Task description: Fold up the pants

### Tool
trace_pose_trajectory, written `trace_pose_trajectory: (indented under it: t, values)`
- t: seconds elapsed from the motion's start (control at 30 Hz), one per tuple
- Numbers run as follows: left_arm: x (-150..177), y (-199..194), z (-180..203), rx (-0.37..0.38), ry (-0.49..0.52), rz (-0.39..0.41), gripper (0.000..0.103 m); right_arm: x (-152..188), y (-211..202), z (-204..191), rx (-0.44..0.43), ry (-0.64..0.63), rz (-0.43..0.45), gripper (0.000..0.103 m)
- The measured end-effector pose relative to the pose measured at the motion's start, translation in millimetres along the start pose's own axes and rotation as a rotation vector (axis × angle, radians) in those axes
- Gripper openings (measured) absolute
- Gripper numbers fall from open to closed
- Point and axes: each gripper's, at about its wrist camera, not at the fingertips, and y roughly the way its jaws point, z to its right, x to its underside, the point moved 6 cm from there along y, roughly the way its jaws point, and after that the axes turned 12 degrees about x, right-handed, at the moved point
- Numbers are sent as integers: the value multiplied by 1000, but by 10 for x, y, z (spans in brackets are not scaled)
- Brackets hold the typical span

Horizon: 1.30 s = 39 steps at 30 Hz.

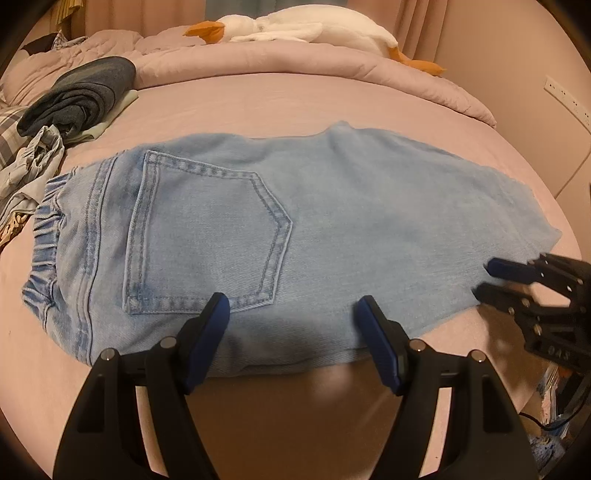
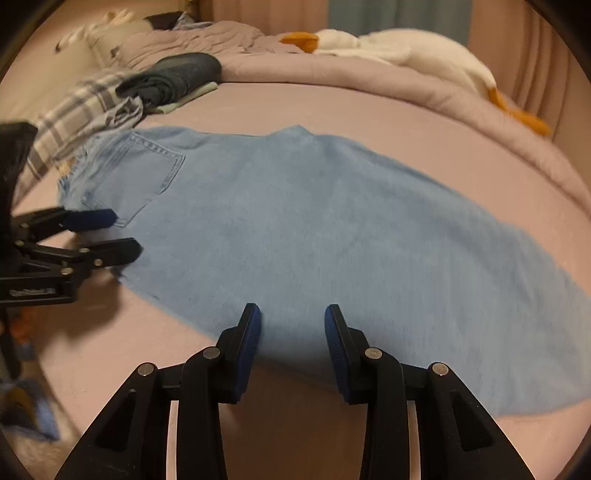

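Light blue jeans (image 1: 332,221) lie flat on the pink bed sheet (image 1: 258,107), folded lengthwise, with the elastic waistband at the left and a back pocket (image 1: 207,236) facing up. My left gripper (image 1: 292,306) stands open over the near edge of the jeans, just below the pocket, with nothing between its pads. The right gripper (image 1: 484,277) hovers at the near edge further along the leg, right of the left one. In the right wrist view the right gripper (image 2: 292,314) is open over the jeans (image 2: 314,221) with nothing between its pads. The left gripper (image 2: 125,233) shows at the left, by the pocket.
A stack of dark folded clothes (image 1: 85,96) and a crumpled plaid garment (image 1: 33,166) lie at the back left. A rolled pink duvet (image 1: 295,62) with a white goose plush (image 1: 303,26) lines the far side. The bed's near edge (image 1: 295,424) runs under both grippers.
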Motion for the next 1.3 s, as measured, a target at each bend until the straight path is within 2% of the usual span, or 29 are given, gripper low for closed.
trace_pose_trajectory:
  t: [0.1,0.2,0.33,0.4,0.43,0.53,0.67,0.7,0.73,0.77,0.87,1.0,1.17,1.3]
  values:
    - [-25,-63,7,-13,-24,-7,72,89,-81,-8,2,-20,-10,36]
    - [-65,-182,12,-29,-35,29,72,186,-183,-17,-10,-29,-18,36]
    - [-112,-276,-80,-60,-56,66,72,84,-406,260,-36,92,58,36]
    - [-85,-291,-248,-82,-107,70,72,-2,-413,550,44,149,52,36]
    - [-62,-281,-314,-64,-139,69,70,-21,-387,689,74,186,47,37]
    - [-21,-256,-391,-27,-179,67,68,10,-268,1078,107,317,21,37]
    - [-34,-229,-311,-76,-127,36,68,325,-10,1500,188,446,-99,37]
    - [-30,-225,-292,-84,-114,32,68,406,27,1561,178,475,-115,36]
    - [-28,-234,-296,-84,-110,30,68,441,0,1623,117,519,-74,36]
    - [-26,-245,-304,-81,-111,30,68,462,-20,1669,103,545,-66,36]
    - [-21,-293,-329,-75,-138,28,68,514,-101,1846,132,601,-57,36]
    - [-67,-370,-270,-120,-166,36,69,680,-281,2139,144,720,-17,36]
    - [-202,-338,115,-70,-93,52,70,1094,-555,2665,297,898,-16,43]
    - [-249,-130,499,19,-31,4,70,1368,-759,2900,302,1027,17,46]
